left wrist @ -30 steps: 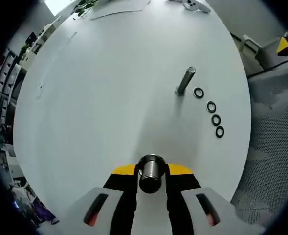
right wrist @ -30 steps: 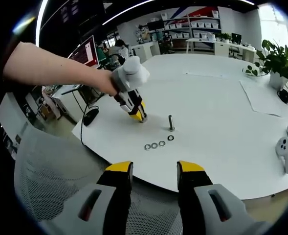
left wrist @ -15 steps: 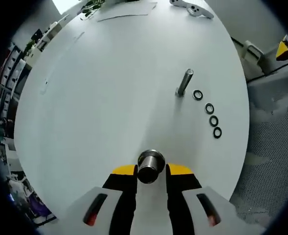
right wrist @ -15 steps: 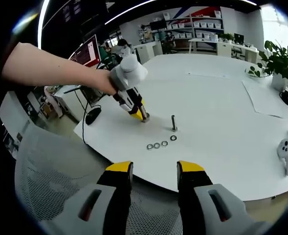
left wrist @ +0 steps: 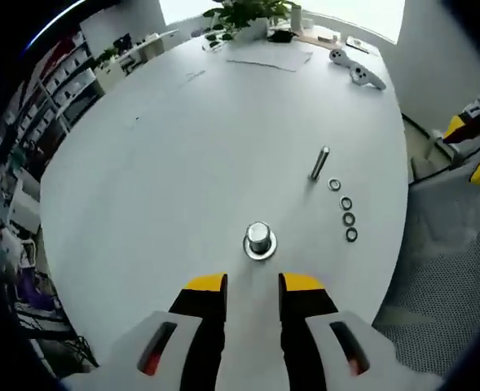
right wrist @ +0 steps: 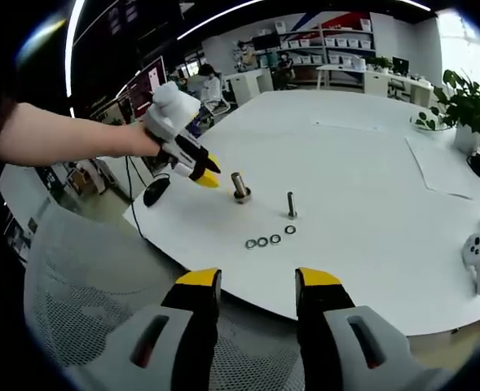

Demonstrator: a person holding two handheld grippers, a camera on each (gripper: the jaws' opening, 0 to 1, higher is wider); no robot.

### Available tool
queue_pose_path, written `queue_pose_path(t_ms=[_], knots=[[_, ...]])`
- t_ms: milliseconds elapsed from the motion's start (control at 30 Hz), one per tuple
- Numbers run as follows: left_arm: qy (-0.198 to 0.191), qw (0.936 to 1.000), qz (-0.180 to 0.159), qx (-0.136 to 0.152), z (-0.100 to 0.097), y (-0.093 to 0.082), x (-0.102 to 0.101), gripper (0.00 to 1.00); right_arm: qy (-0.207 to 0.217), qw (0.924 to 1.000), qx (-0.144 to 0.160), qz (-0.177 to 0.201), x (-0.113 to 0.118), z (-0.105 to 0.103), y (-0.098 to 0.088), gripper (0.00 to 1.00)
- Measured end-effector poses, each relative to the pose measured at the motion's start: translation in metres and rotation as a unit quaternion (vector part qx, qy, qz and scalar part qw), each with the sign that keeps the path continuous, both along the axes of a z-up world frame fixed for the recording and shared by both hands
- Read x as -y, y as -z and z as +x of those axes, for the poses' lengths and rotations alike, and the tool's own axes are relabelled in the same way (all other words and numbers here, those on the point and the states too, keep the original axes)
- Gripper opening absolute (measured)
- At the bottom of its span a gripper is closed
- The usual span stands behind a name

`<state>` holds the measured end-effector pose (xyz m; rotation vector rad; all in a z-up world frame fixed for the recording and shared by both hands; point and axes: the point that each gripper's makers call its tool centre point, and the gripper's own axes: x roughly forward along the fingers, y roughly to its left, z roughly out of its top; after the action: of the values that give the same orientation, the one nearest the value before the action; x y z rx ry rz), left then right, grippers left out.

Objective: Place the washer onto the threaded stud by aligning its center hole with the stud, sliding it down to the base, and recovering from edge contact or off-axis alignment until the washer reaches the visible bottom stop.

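We see a smooth, matt white desk. Near its edge stands a threaded stud of bright polished metal on a wide metal base; beside it a duller grey metal bolt and four dark-ringed metal washers. Beyond the desk's edge is a grey mesh-cloth chair. The left gripper looks like matt grey plastic with glossy yellow tips.

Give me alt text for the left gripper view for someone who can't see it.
The left tool, open and empty, hovers above a white table, just short of an upright metal stud. Beyond it stand a thinner bolt and a row of four washers.
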<state>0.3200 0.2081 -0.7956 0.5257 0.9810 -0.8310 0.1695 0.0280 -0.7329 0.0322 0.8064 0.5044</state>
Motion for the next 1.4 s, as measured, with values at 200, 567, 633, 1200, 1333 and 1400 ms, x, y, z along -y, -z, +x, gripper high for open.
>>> queue_pose_path(t_ms=[200,567,633,1200,1333,1400], knots=[[-0.050,0.9976,-0.047,0.007,-0.041,-0.020,-0.006,0.23,-0.002,1.0000,-0.002,-0.007,0.000,-0.001,0.001,0.39],[-0.112,0.9881,-0.104,0.018,-0.069,-0.040,-0.034,0.28,-0.014,0.9994,0.001,-0.031,0.001,-0.003,0.003,0.42],[-0.124,0.9851,-0.116,0.026,-0.070,-0.047,-0.037,0.28,-0.016,0.9994,-0.001,-0.030,0.000,-0.003,0.003,0.42],[-0.145,0.9756,-0.164,0.019,-0.116,-0.067,-0.049,0.33,0.000,0.9993,0.002,-0.037,0.007,-0.001,0.003,0.42],[-0.146,0.9759,-0.160,0.020,-0.123,-0.068,-0.058,0.33,0.002,0.9992,0.002,-0.041,0.007,-0.001,0.003,0.43],[-0.151,0.9746,-0.164,0.023,-0.125,-0.071,-0.062,0.33,0.002,0.9992,0.001,-0.041,0.008,-0.001,0.004,0.43]])
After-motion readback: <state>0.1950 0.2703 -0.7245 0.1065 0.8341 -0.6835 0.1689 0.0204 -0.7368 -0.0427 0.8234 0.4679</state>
